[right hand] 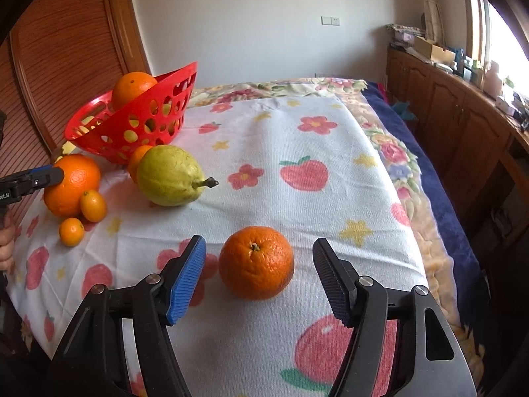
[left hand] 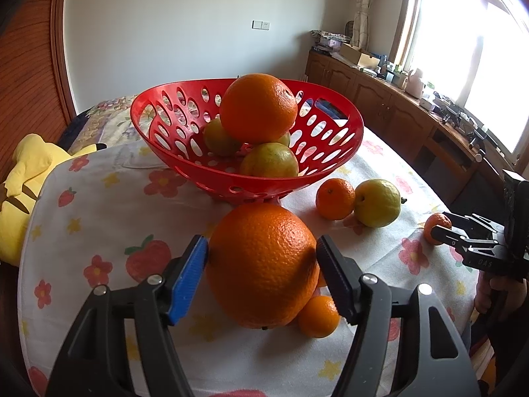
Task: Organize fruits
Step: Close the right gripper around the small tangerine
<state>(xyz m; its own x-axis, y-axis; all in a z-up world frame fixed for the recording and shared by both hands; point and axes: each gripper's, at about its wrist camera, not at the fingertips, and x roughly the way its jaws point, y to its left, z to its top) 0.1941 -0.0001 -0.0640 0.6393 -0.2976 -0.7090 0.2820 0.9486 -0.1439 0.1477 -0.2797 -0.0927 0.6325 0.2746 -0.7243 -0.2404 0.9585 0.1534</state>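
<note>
My left gripper (left hand: 261, 264) points down at a slant over the table. Its blue ribbed pad (left hand: 188, 278) and black ribbed pad (left hand: 334, 278) sit on the two sides of a big round orange with bumpy skin (left hand: 261, 264). The pads look like they touch the skin, so I think it has hold of the orange.

My right gripper (right hand: 259, 276) also tilts down. Its jaws stand partly open around a smaller orange with a little brown stem spot (right hand: 256, 261). There is a clear gap on each side, so it grips nothing.

Both fruits rest on a soft white cloth printed with red flowers, strawberries and yellow stars (right hand: 297, 132).

Just behind the big orange stands a shiny red plastic basket full of oval holes (left hand: 330, 152). Inside it, one large orange (left hand: 258, 109) sits on top of yellow-green round fruits (left hand: 269, 162).

To the right of the basket, a small orange (left hand: 334, 198) touches a yellow-green pear with a curved stem (left hand: 377, 203). A tiny orange fruit (left hand: 319, 316) lies against the near right side of the big orange.

At the far left lies a fuzzy yellow plush toy (left hand: 23, 182).
</note>
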